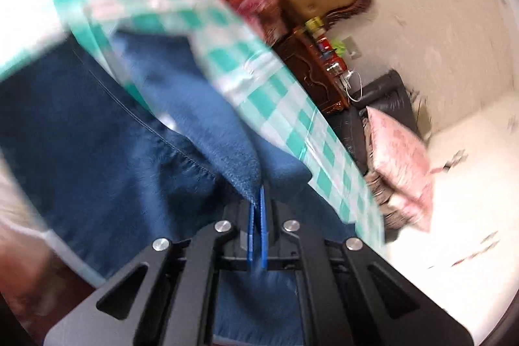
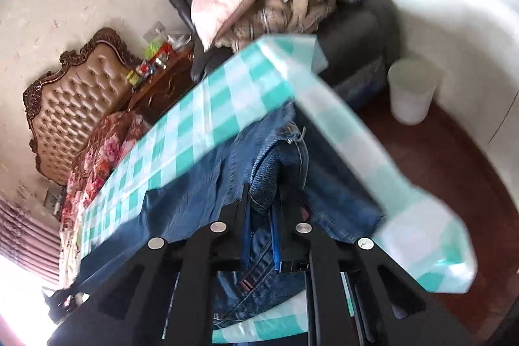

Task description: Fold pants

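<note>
Fingers pinched tight on denim: the left gripper (image 1: 258, 203) has its blue pads (image 1: 263, 216) closed on a hemmed edge of the pants (image 1: 97, 151), and the right gripper (image 2: 261, 209) is clamped on a thicker bunch of the same jeans, likely near the waistband. The pants lie across a table under a green-checked cloth (image 2: 194, 125), with both gripped edges raised off it. For a clean fold, both hands should probably rise together, keep the edge taut between them and carry it evenly over the rest of the cloth. Uneven height would skew the crease, and a slack grip could drop a layer.
</note>
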`<state>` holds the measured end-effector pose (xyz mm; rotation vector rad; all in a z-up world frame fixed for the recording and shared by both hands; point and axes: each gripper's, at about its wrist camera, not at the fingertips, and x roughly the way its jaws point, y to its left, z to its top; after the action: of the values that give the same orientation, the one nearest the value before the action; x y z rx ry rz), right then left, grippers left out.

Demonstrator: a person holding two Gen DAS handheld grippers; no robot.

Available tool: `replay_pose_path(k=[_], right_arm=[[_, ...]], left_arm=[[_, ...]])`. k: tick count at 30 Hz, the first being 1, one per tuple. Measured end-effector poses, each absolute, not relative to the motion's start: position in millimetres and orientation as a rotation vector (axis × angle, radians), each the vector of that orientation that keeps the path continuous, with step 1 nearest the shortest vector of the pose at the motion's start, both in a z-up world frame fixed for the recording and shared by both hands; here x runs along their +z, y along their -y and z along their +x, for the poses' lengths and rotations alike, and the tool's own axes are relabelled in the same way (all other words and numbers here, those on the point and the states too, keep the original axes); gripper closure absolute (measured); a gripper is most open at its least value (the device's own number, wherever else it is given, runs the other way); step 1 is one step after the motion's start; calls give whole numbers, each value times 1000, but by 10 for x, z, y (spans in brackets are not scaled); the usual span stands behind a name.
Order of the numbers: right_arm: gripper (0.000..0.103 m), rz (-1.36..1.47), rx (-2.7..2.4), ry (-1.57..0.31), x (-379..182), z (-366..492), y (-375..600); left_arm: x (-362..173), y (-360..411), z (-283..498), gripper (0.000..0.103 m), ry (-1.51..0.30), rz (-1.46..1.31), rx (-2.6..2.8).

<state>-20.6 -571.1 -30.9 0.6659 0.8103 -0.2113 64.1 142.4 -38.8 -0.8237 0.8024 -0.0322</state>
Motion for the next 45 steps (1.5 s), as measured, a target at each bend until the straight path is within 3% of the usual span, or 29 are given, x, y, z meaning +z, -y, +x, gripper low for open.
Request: replay_pose_path(k=[3, 8, 16, 18, 20, 22, 28, 29, 30, 31, 37, 41, 45], right_arm=[[93, 659, -267, -888, -540, -264, 5806], [93, 623, -335, -1044, -1145, -181, 5769], [93, 522, -375, -959, -766, -250, 5678], [93, 511, -392, -1005, -927, -198, 5695], [93, 496, -410, -1044, -1077, -160, 5672], [93, 479, -417, -1047, -1095, -137, 5645], [93, 469, -418, -1054, -1134, -124, 5617], [93, 464, -420, -1056, -1141, -120, 5604], [93, 460, -423, -1057, -1148, -111, 5597], [93, 452, -427, -1061, -1154, -94, 5596], [93, 436, -440, -1078, -1140, -84, 5576], [93, 383, -472, -1101, -1140, -9, 5506], [93, 337, -490, -1130, -1136, 25, 5459]], left_arm=[[-471, -1297, 311, 101, -854, -790, 1], [-1275, -1359, 162, 101, -1016, -910, 50], [-1181, -1327, 63, 100, -970, -889, 36], [-1323, -1442, 100, 91, -988, -939, 50], [-1360, -1604, 135, 72, -948, -934, 83], [-1368, -1882, 243, 68, -904, -953, 113], [-1410, -2388, 550, 74, -880, -1001, 166], [-1400, -2443, 607, 82, -879, -995, 163], [-1394, -2469, 650, 98, -879, -983, 170], [-1366, -2477, 692, 100, -882, -962, 186], [-625, -1984, 303, 100, -818, -527, 508], [-881, -1925, 197, 100, -916, -484, 549], [-1046, -2008, 142, 93, -958, -494, 540]])
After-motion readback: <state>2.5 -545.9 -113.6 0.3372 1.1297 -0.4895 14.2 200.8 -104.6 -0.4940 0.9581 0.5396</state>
